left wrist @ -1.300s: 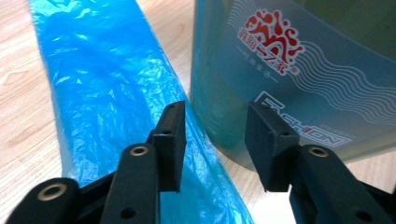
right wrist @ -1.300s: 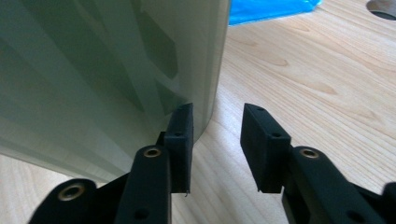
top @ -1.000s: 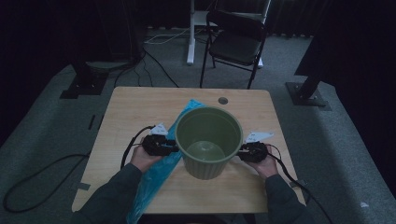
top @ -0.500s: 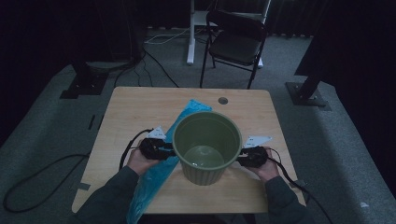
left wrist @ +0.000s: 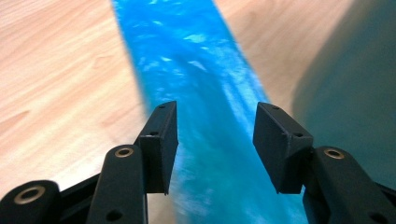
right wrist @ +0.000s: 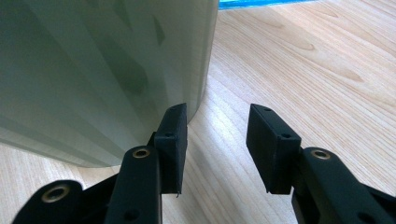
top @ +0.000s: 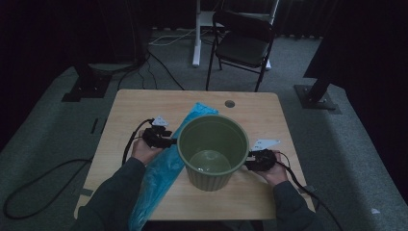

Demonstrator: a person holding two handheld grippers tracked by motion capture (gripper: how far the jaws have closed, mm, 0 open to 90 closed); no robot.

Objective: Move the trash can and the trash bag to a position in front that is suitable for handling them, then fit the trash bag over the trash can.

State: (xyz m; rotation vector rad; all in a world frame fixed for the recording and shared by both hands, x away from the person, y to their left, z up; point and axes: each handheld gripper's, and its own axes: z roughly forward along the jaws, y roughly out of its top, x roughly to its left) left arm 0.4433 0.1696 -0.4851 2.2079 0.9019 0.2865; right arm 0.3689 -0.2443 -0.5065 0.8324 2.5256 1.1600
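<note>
The tall green ribbed plastic bucket [top: 213, 150] blocks the middle of the wooden bench [top: 269, 115], with a crumpled blue plastic bag [top: 161, 171] alongside; the far strip lies free

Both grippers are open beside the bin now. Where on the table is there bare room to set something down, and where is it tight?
Free: the far strip of table beyond the green bin and blue bag, around the small hole, and the far right corner. Tight: the left gripper sits against bag and bin, the right gripper beside the bin's wall.
</note>
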